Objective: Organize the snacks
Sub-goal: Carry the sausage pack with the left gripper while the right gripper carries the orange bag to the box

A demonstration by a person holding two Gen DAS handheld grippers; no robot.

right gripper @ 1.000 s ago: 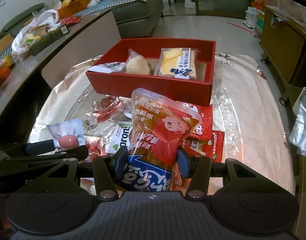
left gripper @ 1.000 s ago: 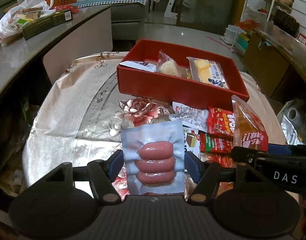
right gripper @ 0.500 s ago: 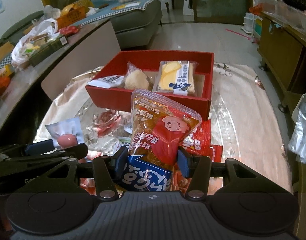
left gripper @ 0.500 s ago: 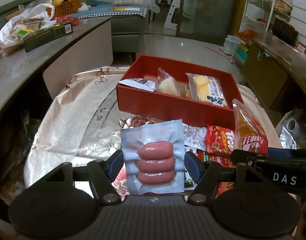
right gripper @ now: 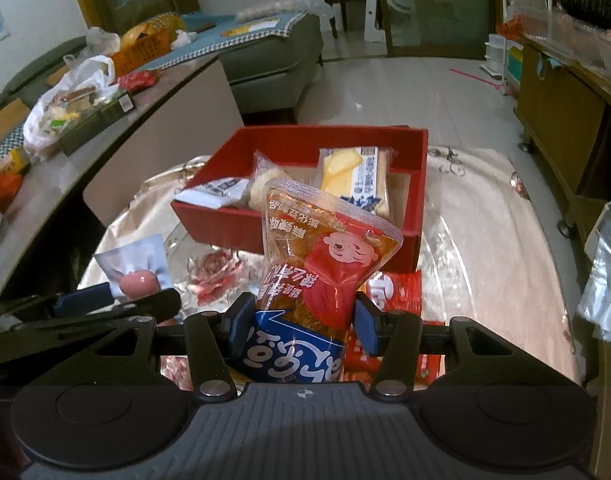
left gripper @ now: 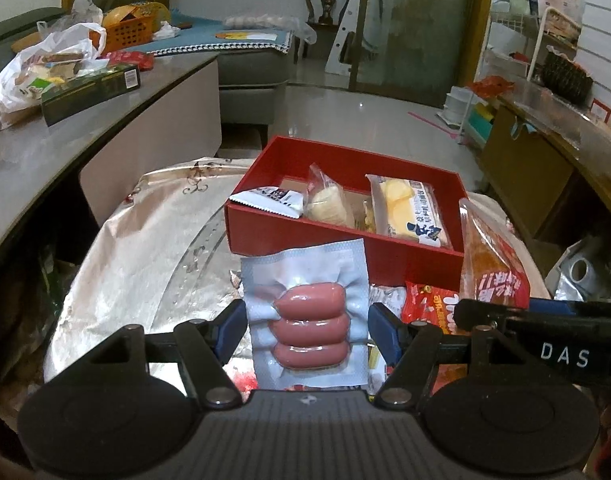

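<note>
— While the left wrist camera looked down, what lay under it?

— A round table under a shiny cream floral cloth (left gripper: 145, 248), with a pale tiled floor (left gripper: 345, 112) and a grey sofa (left gripper: 249, 68) behind. On the cloth stood an open red cardboard box (left gripper: 345, 258) holding a white sachet (left gripper: 271, 199), a clear-wrapped pale bun (left gripper: 329, 206) and a yellow biscuit packet (left gripper: 407, 214).

— And the left gripper (left gripper: 307, 326)?

— Its jaws were clenched on a clear vacuum pack of three pink sausages (left gripper: 309, 316), held above the cloth in front of the box.

— What did the right wrist view show?

— A long grey counter (right gripper: 85, 152) at left carrying a white plastic bag (right gripper: 65, 96). The same box stood mid-table, loose red snack packets (right gripper: 401, 300) just before it. The right gripper (right gripper: 301, 320) was grasping an upright orange-and-blue snack pouch with a cartoon face (right gripper: 317, 276), its top in front of the box's near wall.
</note>
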